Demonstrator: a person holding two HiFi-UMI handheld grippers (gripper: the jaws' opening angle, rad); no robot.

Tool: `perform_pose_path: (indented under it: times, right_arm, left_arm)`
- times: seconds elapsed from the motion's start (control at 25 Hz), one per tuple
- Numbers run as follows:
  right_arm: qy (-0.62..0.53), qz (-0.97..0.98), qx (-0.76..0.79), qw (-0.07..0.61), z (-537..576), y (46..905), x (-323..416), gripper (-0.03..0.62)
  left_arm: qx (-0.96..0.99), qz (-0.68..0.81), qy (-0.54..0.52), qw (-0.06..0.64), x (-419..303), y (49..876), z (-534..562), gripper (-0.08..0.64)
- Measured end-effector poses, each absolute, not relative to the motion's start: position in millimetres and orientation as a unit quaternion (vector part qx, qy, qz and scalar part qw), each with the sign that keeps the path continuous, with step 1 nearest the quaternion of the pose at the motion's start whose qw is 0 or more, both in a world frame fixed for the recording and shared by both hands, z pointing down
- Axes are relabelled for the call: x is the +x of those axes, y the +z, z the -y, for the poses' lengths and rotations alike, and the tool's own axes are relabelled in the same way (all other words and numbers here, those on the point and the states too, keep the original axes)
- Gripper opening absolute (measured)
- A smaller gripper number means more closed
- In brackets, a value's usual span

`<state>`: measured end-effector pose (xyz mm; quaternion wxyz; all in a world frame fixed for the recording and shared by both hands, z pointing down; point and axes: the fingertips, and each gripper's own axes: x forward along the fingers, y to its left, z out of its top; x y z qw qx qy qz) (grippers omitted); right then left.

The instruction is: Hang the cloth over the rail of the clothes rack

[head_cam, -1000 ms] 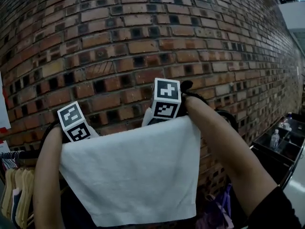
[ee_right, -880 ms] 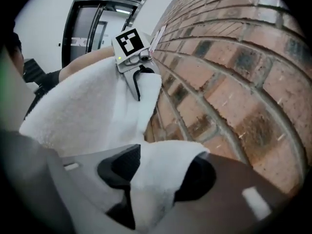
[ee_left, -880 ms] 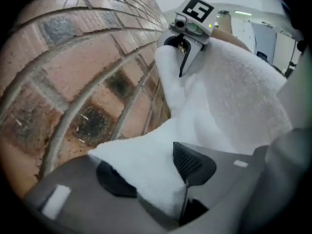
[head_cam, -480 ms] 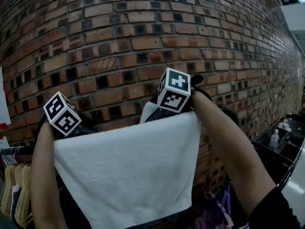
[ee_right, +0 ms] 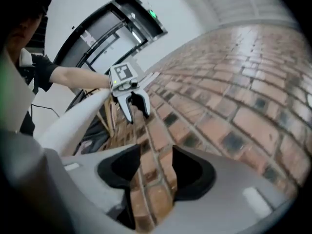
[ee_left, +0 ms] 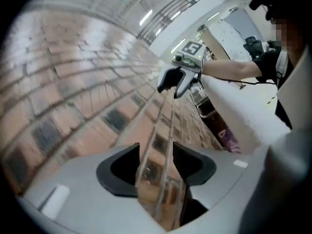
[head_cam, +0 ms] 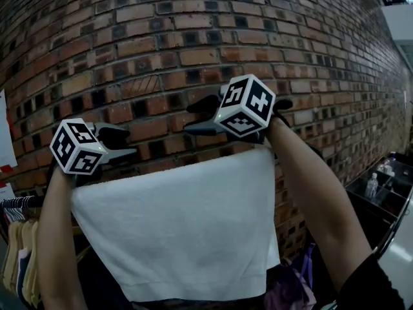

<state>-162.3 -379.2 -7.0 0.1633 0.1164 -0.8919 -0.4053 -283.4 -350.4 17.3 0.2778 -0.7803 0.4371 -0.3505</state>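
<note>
Dark red brick wall fills everything ahead, its courses running off to the right. Draped in front of it is the white rectangular cloth, folded over the dark rail of the clothes rack. Only a short stretch of that rail shows at the left; the rest is hidden under the fold. The cloth hangs flat and fairly square, with its top edge running between the person's two forearms.

The left gripper sits just above the cloth's left top corner and clear of it, pointing at the wall. Its jaws have just been opening and now stand wide apart, with nothing between them but brickwork. The right gripper is above the right top corner, a little higher. Its jaws too have just been opening and are spread fully, holding nothing.

Pale wooden hangers crowd the rail at the far left, a purple garment shows below the cloth's right edge, and a black cart stands off to the right
</note>
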Motion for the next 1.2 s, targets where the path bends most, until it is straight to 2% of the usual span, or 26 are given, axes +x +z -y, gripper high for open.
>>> perform_pose_path:
  times: [0.2,0.24,0.28,0.32,0.36,0.4,0.48,0.64,0.84,1.2]
  right_arm:
    - [-0.455,0.879,0.129,-0.065,286,-94,-129,0.204]
    - [-0.451,0.877,0.125,-0.111,262,-104,-118,0.202]
    - [-0.443,0.873,0.126,-0.158,238,-112,-107,0.201]
    - [-0.433,0.868,0.136,-0.203,217,-116,-96,0.147]
    - [-0.422,0.861,0.151,-0.239,202,-115,-88,0.071]
    - [-0.413,0.856,0.168,-0.263,193,-109,-84,0.014]
    - [-0.404,0.845,0.198,-0.289,181,-86,-82,0.003]
    - [-0.383,0.838,0.234,-0.311,167,-20,-88,0.003]
    - [-0.295,0.876,0.271,-0.27,191,89,-91,0.005]
    - [-0.152,0.929,0.288,-0.175,197,242,-98,0.005]
  left_arm:
    - [-0.741,-0.451,-0.132,0.479,-225,-84,262,0.222]
    - [-0.725,-0.457,-0.082,0.509,-213,-99,235,0.213]
    - [-0.707,-0.465,-0.028,0.531,-202,-112,206,0.164]
    - [-0.692,-0.474,0.026,0.544,-192,-121,178,0.043]
    - [-0.683,-0.482,0.07,0.545,-184,-124,156,0.008]
    - [-0.677,-0.49,0.096,0.541,-176,-120,142,0.008]
    - [-0.658,-0.511,0.106,0.543,-159,-97,129,0.008]
    - [-0.647,-0.532,0.087,0.539,-122,-14,135,0.008]
    - [-0.697,-0.564,0.069,0.437,-120,100,172,0.008]
    - [-0.749,-0.607,0.031,0.264,-122,251,188,0.008]
